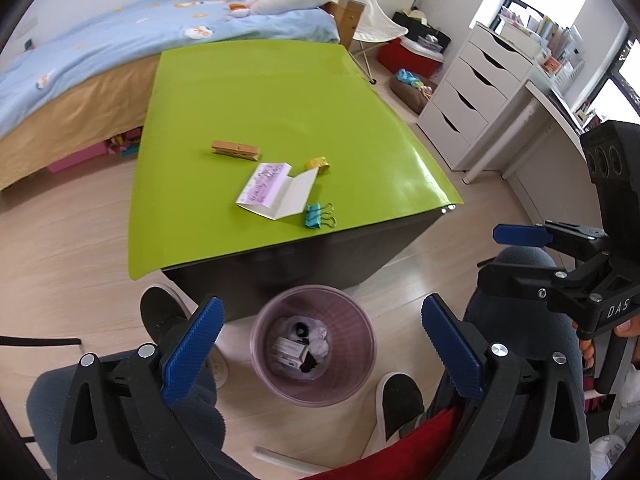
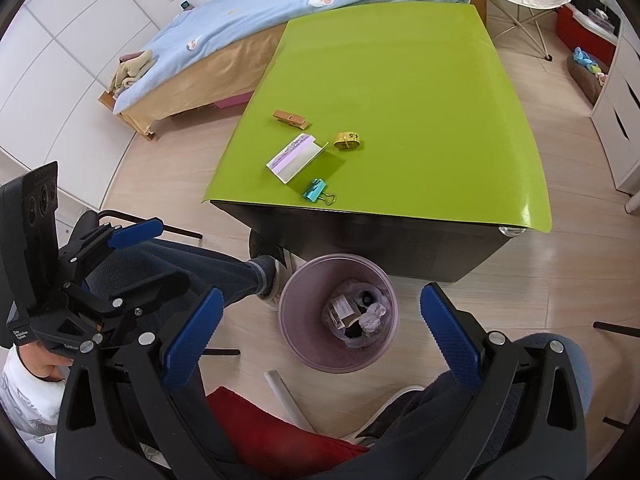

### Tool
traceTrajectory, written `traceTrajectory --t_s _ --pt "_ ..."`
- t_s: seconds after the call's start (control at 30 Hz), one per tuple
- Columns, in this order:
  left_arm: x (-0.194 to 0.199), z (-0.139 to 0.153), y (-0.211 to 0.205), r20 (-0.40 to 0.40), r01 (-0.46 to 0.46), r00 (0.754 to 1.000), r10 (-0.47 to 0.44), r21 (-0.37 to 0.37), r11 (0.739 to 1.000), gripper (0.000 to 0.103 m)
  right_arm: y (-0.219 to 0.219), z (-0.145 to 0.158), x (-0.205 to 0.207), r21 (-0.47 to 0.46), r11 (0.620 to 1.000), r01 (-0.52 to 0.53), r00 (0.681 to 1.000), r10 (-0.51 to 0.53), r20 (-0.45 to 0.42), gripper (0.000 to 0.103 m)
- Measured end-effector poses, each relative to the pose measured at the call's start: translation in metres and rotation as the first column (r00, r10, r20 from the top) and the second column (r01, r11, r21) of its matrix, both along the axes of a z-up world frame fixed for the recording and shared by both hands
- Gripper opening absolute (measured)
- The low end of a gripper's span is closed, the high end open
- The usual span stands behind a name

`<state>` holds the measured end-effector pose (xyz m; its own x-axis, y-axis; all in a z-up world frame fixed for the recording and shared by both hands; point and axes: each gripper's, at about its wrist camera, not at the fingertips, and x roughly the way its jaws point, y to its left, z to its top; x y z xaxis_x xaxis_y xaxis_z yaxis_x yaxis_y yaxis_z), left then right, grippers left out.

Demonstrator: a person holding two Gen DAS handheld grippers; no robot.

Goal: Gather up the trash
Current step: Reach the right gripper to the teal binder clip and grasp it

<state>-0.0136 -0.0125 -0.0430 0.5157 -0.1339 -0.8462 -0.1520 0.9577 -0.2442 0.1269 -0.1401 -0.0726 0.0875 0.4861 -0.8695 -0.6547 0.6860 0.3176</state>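
A pink waste bin stands on the floor in front of the green-topped table. A small box and crumpled tissue lie inside it. My left gripper hangs open just above the bin, nothing between its blue pads. My right gripper is also open and empty over the bin. On the table lie a folded paper card, a wooden clothespin, a yellow binder clip and a teal binder clip.
A person's legs and dark shoes flank the bin. A red cushion and a white tube lie near my grippers. A bed stands behind the table, white drawers to the right.
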Motion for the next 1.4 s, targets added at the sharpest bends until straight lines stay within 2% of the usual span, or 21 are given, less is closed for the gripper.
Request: traceTrajectory --t_s 0.27,0.67,0.73,0.9,1.0,1.17,1.27,1.4 --pt "0.004 0.003 0.012 0.008 -0.029 1.0 0.029 -0.003 1.0 0.095 0.022 -0.009 0.017 0.024 1.0 0.004 0.999 -0.003 -0.041 0.097" --pt "0.006 0.006 0.023 0.024 -0.062 0.998 0.062 -0.02 0.998 0.095 0.065 -0.053 0.07 0.009 0.998 0.067 0.987 -0.065 -0.144 0.097" --pt "0.006 0.005 0.025 0.024 -0.068 0.997 0.069 -0.021 0.997 0.095 0.07 -0.063 0.077 0.009 0.997 0.077 0.982 -0.075 -0.174 0.092" --pt "0.004 0.002 0.03 0.017 -0.084 0.996 0.084 -0.043 0.996 0.095 0.076 -0.085 0.087 0.01 0.995 0.103 0.959 -0.097 -0.266 0.067" --pt "0.005 0.001 0.031 0.013 -0.089 0.996 0.09 -0.049 0.995 0.095 0.078 -0.094 0.091 0.021 0.993 0.116 0.947 -0.104 -0.305 0.058" --pt "0.005 -0.001 0.034 0.009 -0.093 0.996 0.094 -0.055 0.994 0.095 0.082 -0.099 0.094 0.031 0.992 0.125 0.94 -0.108 -0.324 0.04" --pt "0.007 -0.002 0.034 0.005 -0.092 0.996 0.093 -0.058 0.994 0.095 0.083 -0.099 0.094 0.044 0.991 0.123 0.939 -0.102 -0.329 0.034" --pt "0.008 -0.003 0.033 0.001 -0.089 0.996 0.09 -0.06 0.994 0.095 0.084 -0.1 0.096 0.055 0.991 0.125 0.938 -0.1 -0.331 0.017"
